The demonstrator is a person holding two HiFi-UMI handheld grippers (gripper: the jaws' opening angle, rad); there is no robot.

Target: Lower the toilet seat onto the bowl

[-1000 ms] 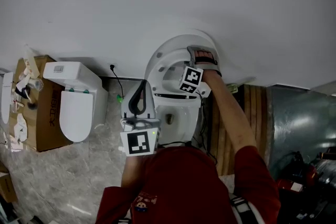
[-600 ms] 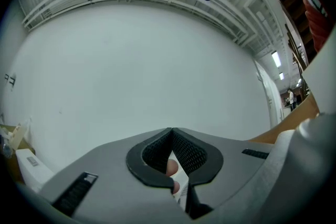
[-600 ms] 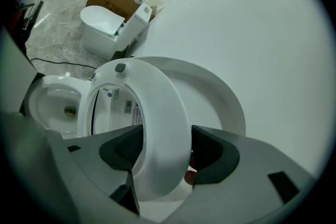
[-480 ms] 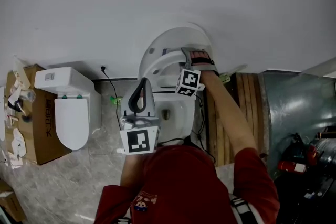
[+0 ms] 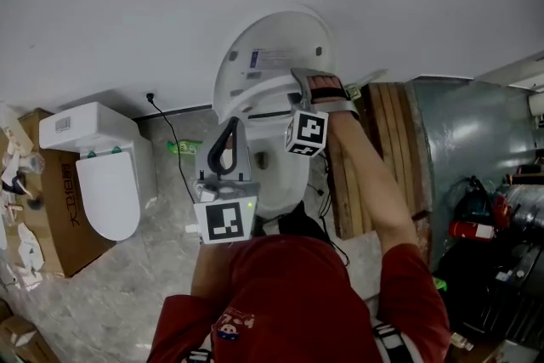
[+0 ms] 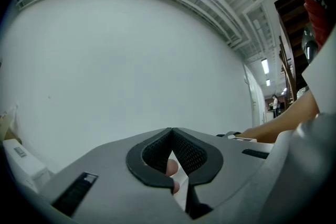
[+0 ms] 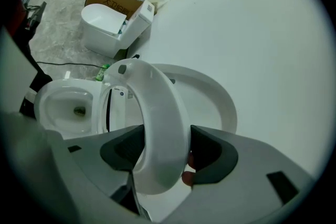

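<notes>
Arms differ in pose: the right one reaches forward, almost straight, carrying the right gripper (image 5: 316, 86) to the toilet ahead. The left one is bent, holding the left gripper (image 5: 226, 136) near the body, pointed at the white wall (image 6: 131, 60). Two toilets show, this one and a second toilet (image 5: 110, 183) beside one cardboard box (image 5: 53, 212). One toilet seat (image 7: 157, 118) stands nearly upright, tilted just off the raised lid (image 5: 280, 42), well above the bowl (image 7: 44, 93). Right jaws clamp its rim from both sides; left jaws are closed together, empty.

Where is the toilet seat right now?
In the right gripper view, the seat stands raised at centre, clamped in the right tool, with the lid behind and the bowl to its left.
</notes>
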